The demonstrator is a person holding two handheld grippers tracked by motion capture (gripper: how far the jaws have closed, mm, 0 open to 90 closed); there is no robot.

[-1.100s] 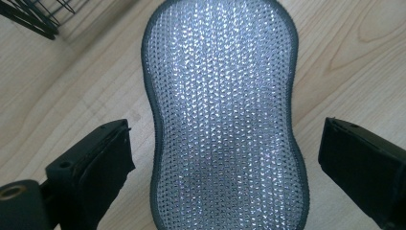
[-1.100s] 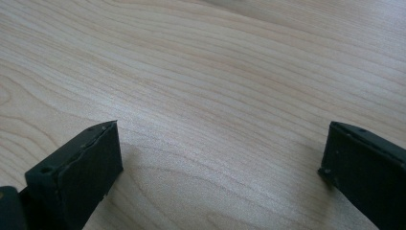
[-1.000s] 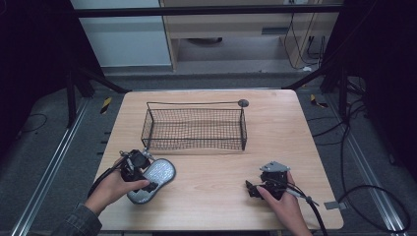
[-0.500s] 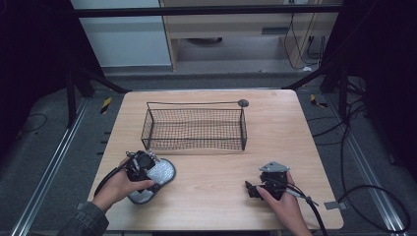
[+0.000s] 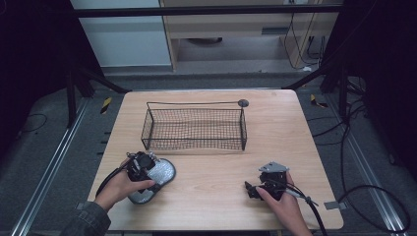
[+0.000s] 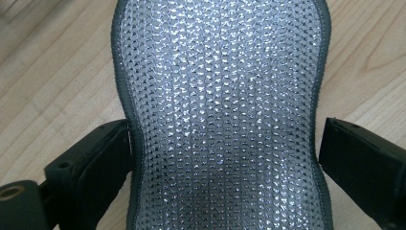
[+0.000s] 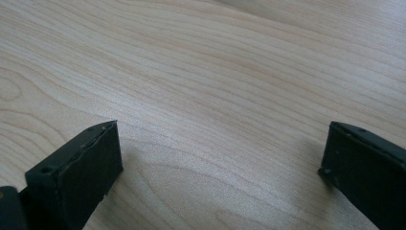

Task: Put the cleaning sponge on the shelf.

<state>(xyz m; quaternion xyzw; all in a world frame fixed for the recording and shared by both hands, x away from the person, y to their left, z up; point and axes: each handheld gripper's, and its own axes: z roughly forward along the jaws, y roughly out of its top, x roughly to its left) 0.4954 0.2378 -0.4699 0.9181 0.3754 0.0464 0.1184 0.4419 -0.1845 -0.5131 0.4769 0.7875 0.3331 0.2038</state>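
Wire basket (image 5: 194, 129) blocks the far middle of the bench (image 5: 290, 132). Bare passage left, right and near side of the basket; silver mesh pad (image 5: 156, 176) sits near-left of it.

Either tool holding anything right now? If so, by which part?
Nothing is gripped yet. The left tool straddles the narrow waist of the silver mesh pad; one jaw is at its edge, the other stands apart. The right tool is open over the table.
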